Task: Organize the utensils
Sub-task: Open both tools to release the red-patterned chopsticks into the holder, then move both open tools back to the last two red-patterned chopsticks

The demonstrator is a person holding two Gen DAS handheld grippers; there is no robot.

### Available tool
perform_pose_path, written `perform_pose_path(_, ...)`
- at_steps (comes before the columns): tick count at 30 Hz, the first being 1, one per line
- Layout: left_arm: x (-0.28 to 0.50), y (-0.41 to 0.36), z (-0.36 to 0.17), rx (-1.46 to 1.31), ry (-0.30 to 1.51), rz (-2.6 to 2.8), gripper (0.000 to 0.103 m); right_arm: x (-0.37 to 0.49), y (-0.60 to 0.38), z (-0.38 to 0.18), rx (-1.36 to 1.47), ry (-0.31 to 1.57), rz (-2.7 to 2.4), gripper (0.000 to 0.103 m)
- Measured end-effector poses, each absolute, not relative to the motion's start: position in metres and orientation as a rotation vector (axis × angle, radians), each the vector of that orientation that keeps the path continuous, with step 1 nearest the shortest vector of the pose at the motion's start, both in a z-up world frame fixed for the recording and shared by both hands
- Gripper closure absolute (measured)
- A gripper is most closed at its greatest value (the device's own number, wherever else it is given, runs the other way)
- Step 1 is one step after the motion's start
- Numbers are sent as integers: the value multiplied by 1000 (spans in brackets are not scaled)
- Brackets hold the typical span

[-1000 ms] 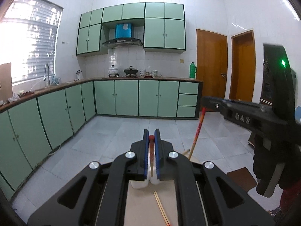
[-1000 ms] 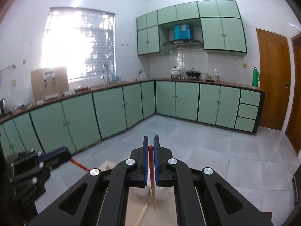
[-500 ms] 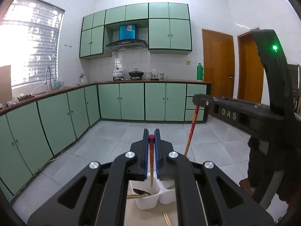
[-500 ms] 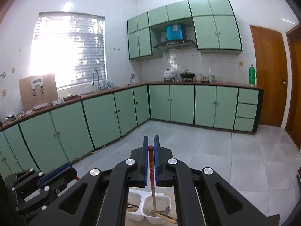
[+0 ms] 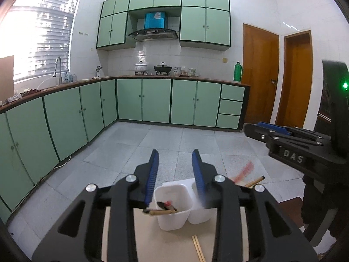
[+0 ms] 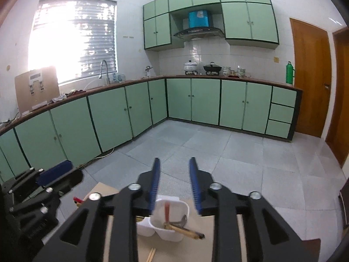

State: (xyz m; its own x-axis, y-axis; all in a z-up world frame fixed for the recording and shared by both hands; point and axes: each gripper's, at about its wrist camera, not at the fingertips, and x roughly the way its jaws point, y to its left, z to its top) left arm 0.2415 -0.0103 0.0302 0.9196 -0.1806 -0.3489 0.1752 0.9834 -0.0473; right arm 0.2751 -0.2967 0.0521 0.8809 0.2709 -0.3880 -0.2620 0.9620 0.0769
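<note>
Opening blue ribbed fingers (image 5: 153,174) on both grippers, nothing gripped, white plastic twin cups (image 5: 172,209), wooden chopsticks (image 6: 185,231).

Tabletop below my hand-held grippers

The pale tabletop (image 5: 174,244) is carrying a white two-compartment holder (image 5: 172,214) near its far edge, and a pair of loose chopsticks (image 5: 198,249) is lying just in front of it.

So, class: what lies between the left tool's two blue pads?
In the left wrist view, the opening left tool grips nothing; through the gap show floor tiles and the white holder below.
</note>
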Motion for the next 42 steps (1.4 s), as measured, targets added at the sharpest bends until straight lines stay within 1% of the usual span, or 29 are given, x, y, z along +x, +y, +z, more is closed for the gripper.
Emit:
perform_pose_path(2,230,-4,30,-21,357,-176,64,266,-303,51,26,397,270,56)
perform_pose_path(4,217,-2,29,-28,356,-171,62,253,-309,50,28,391,257,47)
perform_pose_path(6,201,3,26,-34,356,-166,56,235,-316,46,35,386,259,43)
perform_pose_path(8,185,5,20,-35,356,-164,52,218,-321,40,38,381,258,35)
perform_pose_path(12,154,8,3,-39,374,-157,43,181,-329,20,43,392,261,24)
perform_pose_path(14,138,8,-12,-34,404,-158,41,166,-331,9,52,402,262,17)
perform_pose_path(19,110,13,-51,-28,492,-143,37,128,-330,-25,41,440,243,9)
perform_pose_path(26,87,23,-104,-40,623,-120,35,95,-315,-75,22,547,251,7)
perform_pose_path(36,69,30,-154,-4,769,-91,31,79,-305,-134,76,703,239,7)
perform_pose_path(39,66,33,-163,-2,800,-80,30,78,-301,-145,71,743,238,11)
perform_pose_path(42,65,37,-168,-9,819,-69,29,75,-292,-153,62,770,254,16)
